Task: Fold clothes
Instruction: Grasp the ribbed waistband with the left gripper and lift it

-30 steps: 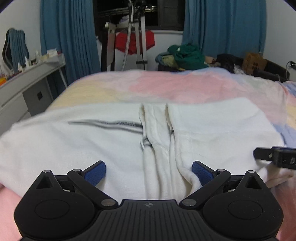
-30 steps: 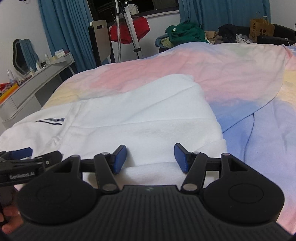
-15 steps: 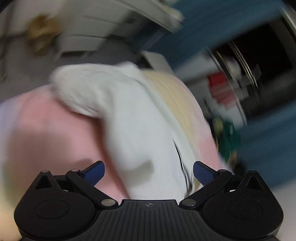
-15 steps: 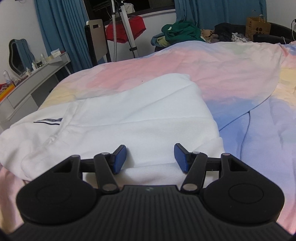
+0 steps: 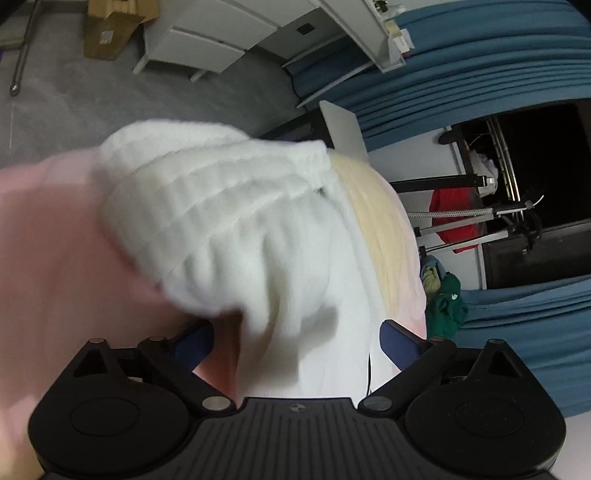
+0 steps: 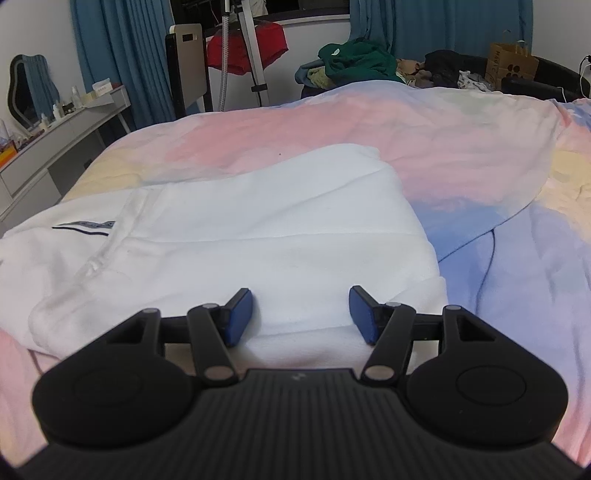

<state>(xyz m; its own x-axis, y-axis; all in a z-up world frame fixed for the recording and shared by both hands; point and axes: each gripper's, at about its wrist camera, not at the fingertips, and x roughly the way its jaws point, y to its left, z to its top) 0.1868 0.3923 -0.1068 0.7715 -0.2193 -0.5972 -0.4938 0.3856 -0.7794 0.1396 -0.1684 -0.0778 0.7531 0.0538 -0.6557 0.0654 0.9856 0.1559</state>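
Note:
A white garment (image 6: 277,221) with a dark stripe on its chest lies flat on the pastel bedspread (image 6: 443,147). My right gripper (image 6: 301,314) stands open just over the garment's near hem, with white cloth under its fingers. In the left wrist view the picture is rolled on its side. There my left gripper (image 5: 295,338) is at the bed's edge, its jaws wide and closing. A ribbed white end of the garment (image 5: 229,221) bulges between the blue pads (image 5: 397,341), which do not press on it.
A grey dresser (image 5: 221,37) and a cardboard box (image 5: 107,33) stand on the floor beyond the bed's edge. At the far side are blue curtains (image 6: 110,55), a tripod with a red cloth (image 6: 247,48), a green clothes pile (image 6: 354,59) and a paper bag (image 6: 511,66).
My left gripper has swung away from the garment's middle to its end at the bed's edge and rolled onto its side. It has gone from the right wrist view. The right gripper has stayed put.

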